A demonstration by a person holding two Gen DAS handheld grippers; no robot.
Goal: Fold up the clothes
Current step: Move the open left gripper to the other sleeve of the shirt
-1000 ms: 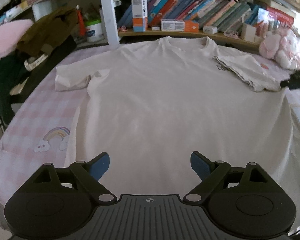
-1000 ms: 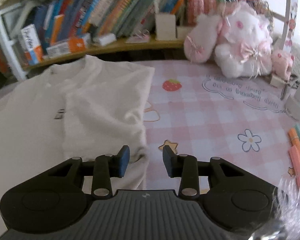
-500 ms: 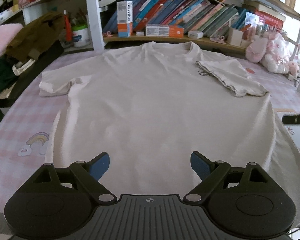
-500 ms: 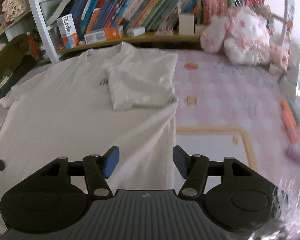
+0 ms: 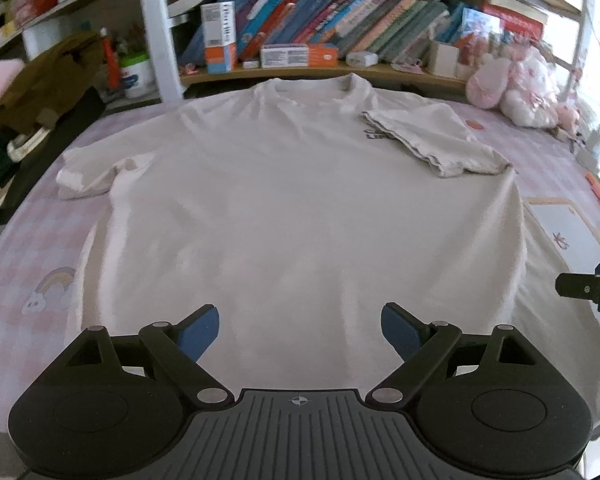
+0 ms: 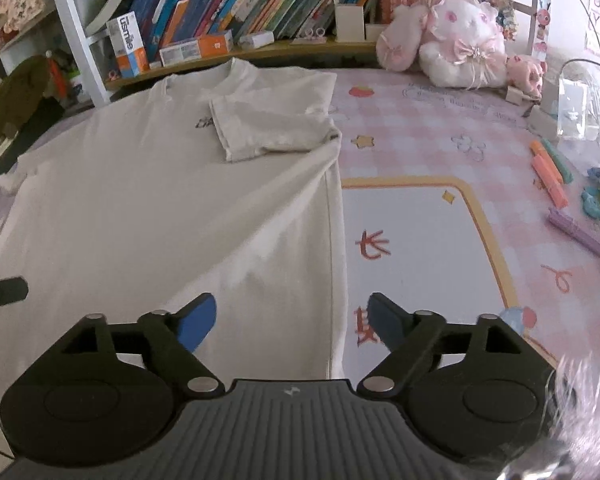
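Observation:
A cream T-shirt (image 5: 292, 200) lies flat on the pink checked table, collar toward the bookshelf. Its right sleeve (image 5: 432, 140) is folded inward onto the chest; its left sleeve (image 5: 88, 168) lies spread out. The shirt also shows in the right wrist view (image 6: 148, 208), with the folded sleeve (image 6: 268, 128). My left gripper (image 5: 300, 330) is open and empty above the shirt's lower hem. My right gripper (image 6: 292, 320) is open and empty over the shirt's lower right edge. The right gripper's tip shows in the left wrist view (image 5: 580, 286).
A bookshelf (image 5: 340, 40) with books and boxes runs along the back. Pink plush toys (image 6: 460, 48) sit at the back right. A white drawing mat (image 6: 416, 248) and several pens (image 6: 552, 176) lie right of the shirt. Dark clothes (image 5: 40, 88) are piled at the left.
My right gripper has let go of the folded sleeve, opened wide and pulled back toward the shirt's lower right edge. My left gripper has drawn back a little, still open.

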